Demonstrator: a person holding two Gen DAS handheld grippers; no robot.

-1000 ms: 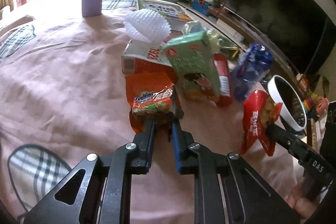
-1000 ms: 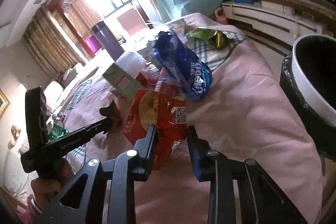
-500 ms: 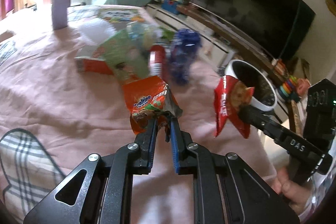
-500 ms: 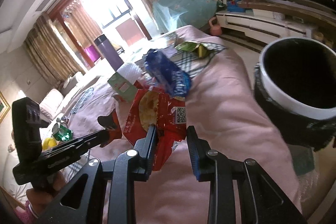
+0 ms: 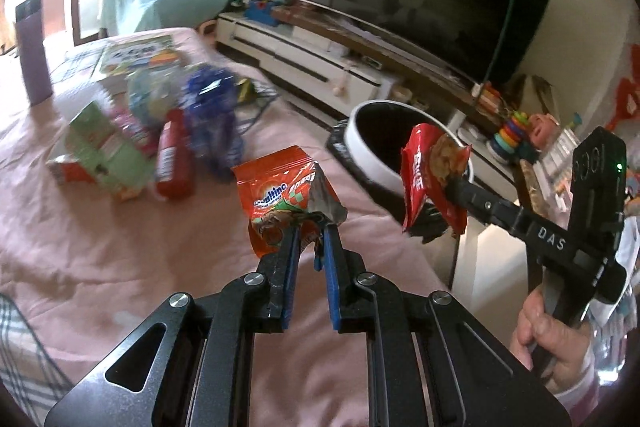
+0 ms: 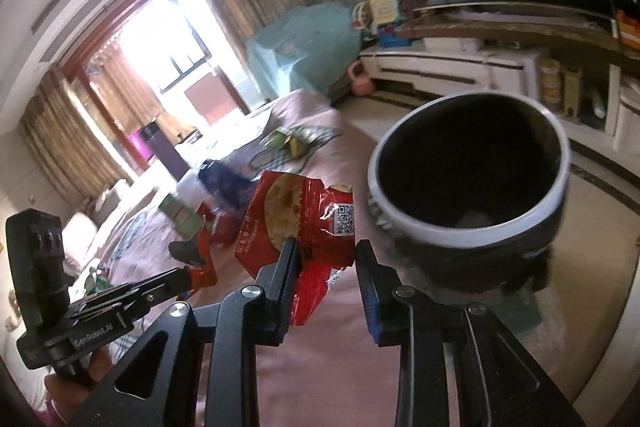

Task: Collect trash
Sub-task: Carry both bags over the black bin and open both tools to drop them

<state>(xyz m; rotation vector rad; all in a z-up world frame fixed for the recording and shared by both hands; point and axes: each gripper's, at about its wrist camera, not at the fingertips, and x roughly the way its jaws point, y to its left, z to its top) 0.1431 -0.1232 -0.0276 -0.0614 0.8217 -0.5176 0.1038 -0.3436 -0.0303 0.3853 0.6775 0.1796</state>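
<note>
Here, two crumpled snack wrappers hang in the air beside the trash bin (image 6: 472, 223).

The left gripper (image 5: 310, 227) is clenched on an orange Ovaltine sachet (image 5: 286, 197), torn open with its silver lining showing, held above the pink cloth (image 5: 120, 259) just short of the bin. The right gripper (image 6: 324, 251) has its jaws parted, yet the red cracker bag (image 6: 304, 219), creased and printed with a QR code, hangs against its left finger, right next to the bin's white rim with nothing between them. Farther from the bin, more litter lies bunched on the cloth: a green carton (image 5: 106, 157), a red tube (image 5: 172, 159) and a blue foil bag (image 5: 212, 123).
</note>
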